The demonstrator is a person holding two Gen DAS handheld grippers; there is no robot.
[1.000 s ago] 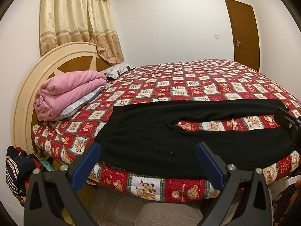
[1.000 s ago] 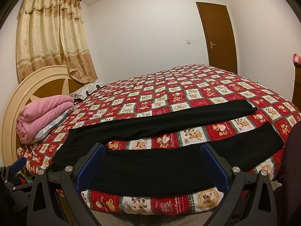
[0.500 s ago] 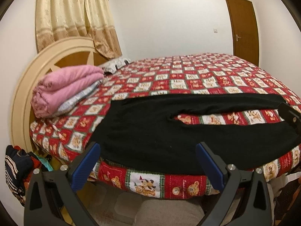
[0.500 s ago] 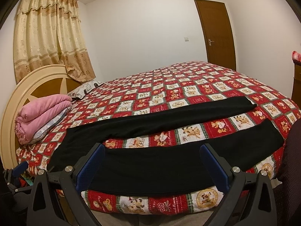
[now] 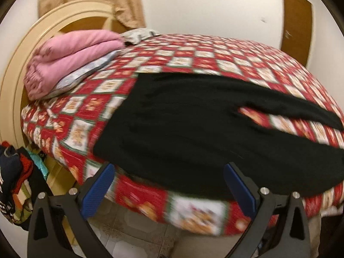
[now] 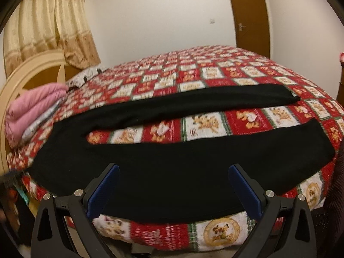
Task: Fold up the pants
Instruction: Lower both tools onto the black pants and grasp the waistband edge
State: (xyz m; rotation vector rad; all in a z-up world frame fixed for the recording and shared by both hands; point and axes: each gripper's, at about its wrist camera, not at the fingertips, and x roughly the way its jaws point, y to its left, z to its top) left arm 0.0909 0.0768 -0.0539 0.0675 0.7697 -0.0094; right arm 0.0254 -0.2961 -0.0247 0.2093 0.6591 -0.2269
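The pants [image 6: 172, 172] lie flat on the bed [image 6: 215, 75], along its near edge, waist toward the headboard [image 5: 13, 81] and the 2 legs running the other way, spread apart with a strip of red quilt showing between them. The near leg sits right at the edge of the mattress; the far leg lies farther in.

Both tongs are wide apart and hold nothing. The left tongs [image 5: 172, 191] hang just off the bed edge in front of the waist end, and the right tongs [image 6: 174, 191] hang off the edge in front of the near leg. Neither touches the cloth yet.

The pants look soft, limp and fairly light, a dark knit that would sag and drag on the quilt rather than hold a shape. I would judge the best holds to be the near waist corner for the left and the near leg's outer edge or hem for the right, pinching the full thickness so both layers come along. Lifted from 1 point only, the leg would likely droop and bunch. The fold itself has not begun.

By count: 1 pair of pants, 2 tongs, 1 bed, 1 folded pink blanket [image 5: 71, 60] by the headboard, 1 door [image 6: 249, 17], 1 curtain [image 6: 47, 25], and 1 heap of clothes [image 5: 13, 182] low at the left, too blurred to count out.
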